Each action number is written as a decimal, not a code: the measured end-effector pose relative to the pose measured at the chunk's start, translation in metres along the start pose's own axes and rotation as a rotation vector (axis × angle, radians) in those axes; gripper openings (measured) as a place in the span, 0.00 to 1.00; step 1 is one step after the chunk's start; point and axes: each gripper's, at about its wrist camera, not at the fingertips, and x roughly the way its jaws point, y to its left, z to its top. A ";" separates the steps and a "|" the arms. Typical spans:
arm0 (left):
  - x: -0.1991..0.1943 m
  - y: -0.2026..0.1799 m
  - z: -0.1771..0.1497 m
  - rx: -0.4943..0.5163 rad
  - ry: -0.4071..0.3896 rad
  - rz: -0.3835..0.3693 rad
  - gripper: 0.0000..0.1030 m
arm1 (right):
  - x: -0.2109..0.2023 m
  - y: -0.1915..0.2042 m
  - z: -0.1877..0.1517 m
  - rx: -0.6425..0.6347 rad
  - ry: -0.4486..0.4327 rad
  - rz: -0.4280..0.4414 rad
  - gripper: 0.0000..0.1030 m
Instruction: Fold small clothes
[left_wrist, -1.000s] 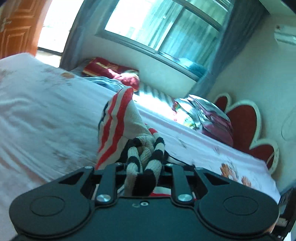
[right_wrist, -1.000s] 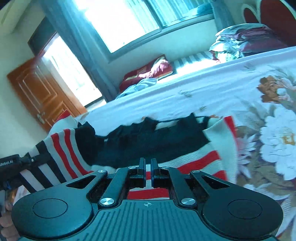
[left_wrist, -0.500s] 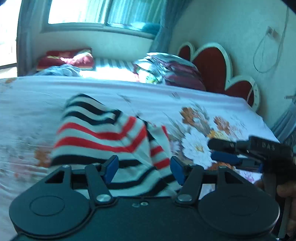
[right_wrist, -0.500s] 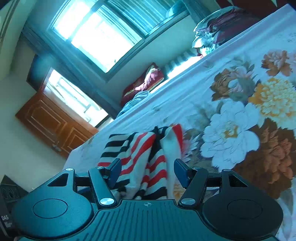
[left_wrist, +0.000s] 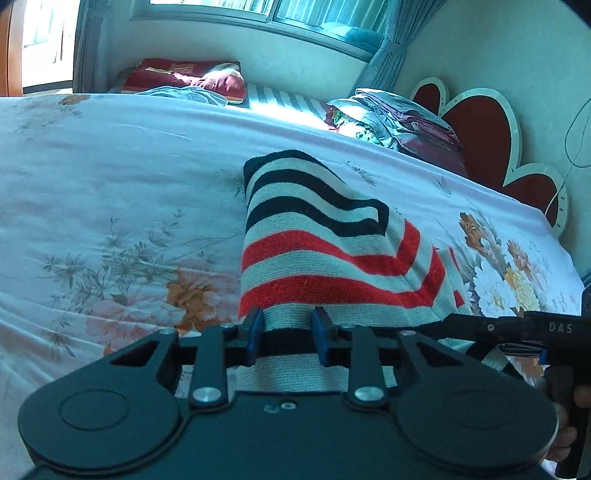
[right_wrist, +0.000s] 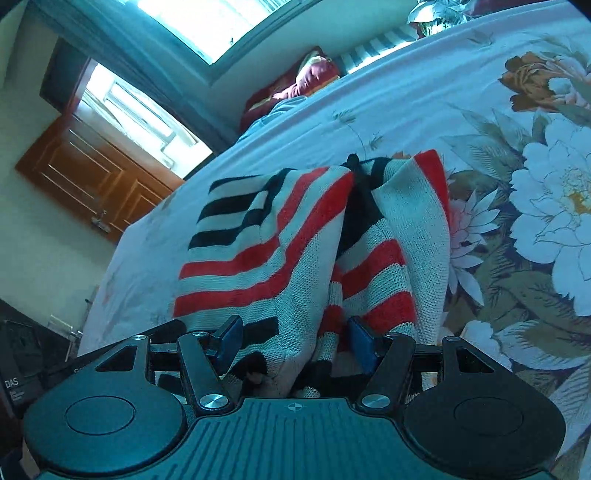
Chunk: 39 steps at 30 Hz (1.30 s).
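A small knit sweater (left_wrist: 325, 251) with red, black and cream stripes lies folded on the flowered bedsheet (left_wrist: 110, 206). My left gripper (left_wrist: 286, 339) is open, its blue-padded fingers astride the sweater's near left edge. My right gripper (right_wrist: 295, 343) is open too, its fingers astride the near edge of the sweater (right_wrist: 295, 251) where two folded halves meet. The right gripper's body also shows at the right edge of the left wrist view (left_wrist: 517, 328).
Folded bedding (left_wrist: 399, 122) is stacked at the head of the bed by the red heart-shaped headboard (left_wrist: 476, 125). A red pillow (left_wrist: 192, 77) lies under the window. A wooden door (right_wrist: 92, 173) stands at the left.
Both grippers let go of the sweater, which now lies folded on the bed. They have since come down close to its near edge, and the left fingers have narrowed.
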 end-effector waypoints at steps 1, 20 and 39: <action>0.001 0.001 0.000 0.003 0.002 -0.004 0.27 | 0.003 0.002 0.000 -0.011 0.001 -0.009 0.60; 0.041 -0.083 0.006 0.376 0.053 -0.073 0.19 | -0.021 -0.010 -0.036 -0.195 -0.164 -0.212 0.17; 0.072 -0.075 0.039 0.400 0.129 -0.098 0.19 | -0.017 -0.043 0.048 -0.099 -0.174 -0.210 0.08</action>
